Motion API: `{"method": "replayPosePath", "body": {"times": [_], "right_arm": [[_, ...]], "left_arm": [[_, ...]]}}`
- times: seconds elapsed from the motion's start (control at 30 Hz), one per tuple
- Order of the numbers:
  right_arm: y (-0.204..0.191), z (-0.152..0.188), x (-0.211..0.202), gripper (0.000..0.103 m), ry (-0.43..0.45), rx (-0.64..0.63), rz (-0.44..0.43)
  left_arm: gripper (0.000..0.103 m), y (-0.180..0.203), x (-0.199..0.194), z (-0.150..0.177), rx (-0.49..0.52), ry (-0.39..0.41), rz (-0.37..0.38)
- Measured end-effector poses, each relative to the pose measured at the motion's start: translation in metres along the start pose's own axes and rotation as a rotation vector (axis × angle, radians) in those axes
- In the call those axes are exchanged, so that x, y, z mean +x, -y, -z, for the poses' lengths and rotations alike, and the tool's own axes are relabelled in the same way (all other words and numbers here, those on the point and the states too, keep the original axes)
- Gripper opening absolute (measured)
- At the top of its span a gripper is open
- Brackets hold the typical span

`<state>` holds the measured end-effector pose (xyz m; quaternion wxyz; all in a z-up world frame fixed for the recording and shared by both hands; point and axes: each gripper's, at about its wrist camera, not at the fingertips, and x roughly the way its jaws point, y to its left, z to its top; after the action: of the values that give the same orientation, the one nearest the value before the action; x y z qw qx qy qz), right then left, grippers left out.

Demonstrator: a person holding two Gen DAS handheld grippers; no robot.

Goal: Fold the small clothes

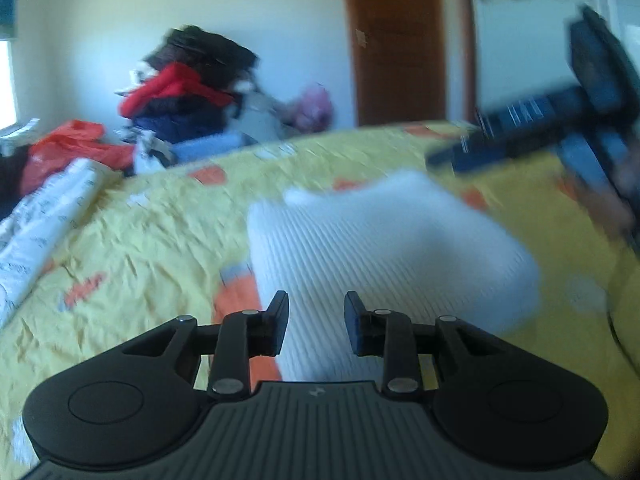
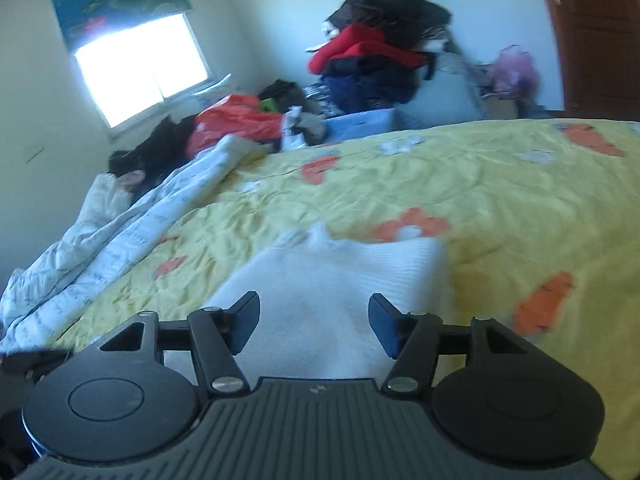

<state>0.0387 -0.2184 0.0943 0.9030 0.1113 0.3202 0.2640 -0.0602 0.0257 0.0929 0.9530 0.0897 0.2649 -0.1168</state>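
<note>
The white top [image 1: 384, 248] lies on the yellow bedspread [image 1: 140, 232], in the middle of both views, just past each claw and running away from them. The left claw [image 1: 316, 322] and right claw [image 2: 314, 322] are both open and hold nothing. Only the left view shows the right claw, blurred, at the upper right.

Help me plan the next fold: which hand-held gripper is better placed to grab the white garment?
Probably the left hand-held gripper: the white knit garment fills the space just beyond its open fingers. The right hand-held gripper is open over it too, but blur leaves either height unclear.
</note>
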Motion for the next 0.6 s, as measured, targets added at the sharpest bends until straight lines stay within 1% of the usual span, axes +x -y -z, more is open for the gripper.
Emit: {"method": "replayPosePath", "body": {"times": [0.03,0.07,0.1,0.13,0.17,0.2,0.23,0.27,0.33,0.37,0.4,0.43,0.47,0.5,0.53,0.57,0.6], "right_arm": [[-0.001,0.001,0.010,0.065,-0.017,0.002,0.005],[-0.003,0.003,0.024,0.064,-0.045,0.010,0.021],[-0.002,0.007,0.035,0.063,-0.084,0.014,0.040],[-0.001,0.017,0.048,0.062,-0.136,-0.007,0.078],[-0.001,0.027,0.053,0.061,-0.116,-0.059,0.099],[-0.002,0.035,0.053,0.061,-0.076,-0.118,0.102],[-0.004,0.040,0.050,0.061,-0.065,-0.138,0.108],[-0.007,0.039,0.048,0.061,-0.071,-0.131,0.121],[-0.018,0.036,0.039,0.062,-0.076,-0.130,0.159],[-0.024,0.036,0.031,0.063,-0.064,-0.132,0.175],[-0.030,0.039,0.020,0.064,-0.045,-0.138,0.177],[-0.036,0.044,0.007,0.065,-0.014,-0.143,0.163],[-0.039,0.050,-0.004,0.069,0.015,-0.138,0.149],[-0.040,0.058,-0.015,0.078,0.040,-0.123,0.139],[-0.039,0.069,-0.029,0.082,0.064,-0.102,0.142],[-0.038,0.079,-0.037,0.086,0.083,-0.088,0.157],[-0.036,0.088,-0.043,0.087,0.095,-0.079,0.181]], "left_arm": [[0.030,0.003,0.011,-0.004,-0.003,0.002,-0.018],[0.030,0.007,0.026,-0.007,-0.005,-0.008,-0.018],[0.029,0.011,0.040,-0.006,-0.004,-0.034,-0.011],[0.029,0.015,0.051,-0.001,-0.001,-0.033,-0.033],[0.029,0.020,0.054,0.004,0.014,-0.004,-0.056],[0.029,0.026,0.055,0.008,0.043,0.014,-0.080],[0.029,0.030,0.054,0.008,0.062,0.018,-0.097],[0.029,0.032,0.050,0.008,0.065,0.014,-0.105],[0.030,0.026,0.040,0.004,0.038,0.008,-0.096],[0.030,0.023,0.031,0.003,0.020,0.004,-0.088],[0.033,0.019,0.020,0.003,0.004,0.008,-0.083],[0.040,0.016,0.009,0.004,-0.011,0.018,-0.082],[0.048,0.015,-0.001,0.007,-0.029,0.032,-0.091],[0.074,0.014,-0.013,0.011,-0.052,0.058,-0.105],[0.093,0.014,-0.021,0.015,-0.063,0.092,-0.121],[0.097,0.018,-0.029,0.022,-0.060,0.134,-0.142],[0.097,0.021,-0.033,0.027,-0.048,0.164,-0.158]]}}
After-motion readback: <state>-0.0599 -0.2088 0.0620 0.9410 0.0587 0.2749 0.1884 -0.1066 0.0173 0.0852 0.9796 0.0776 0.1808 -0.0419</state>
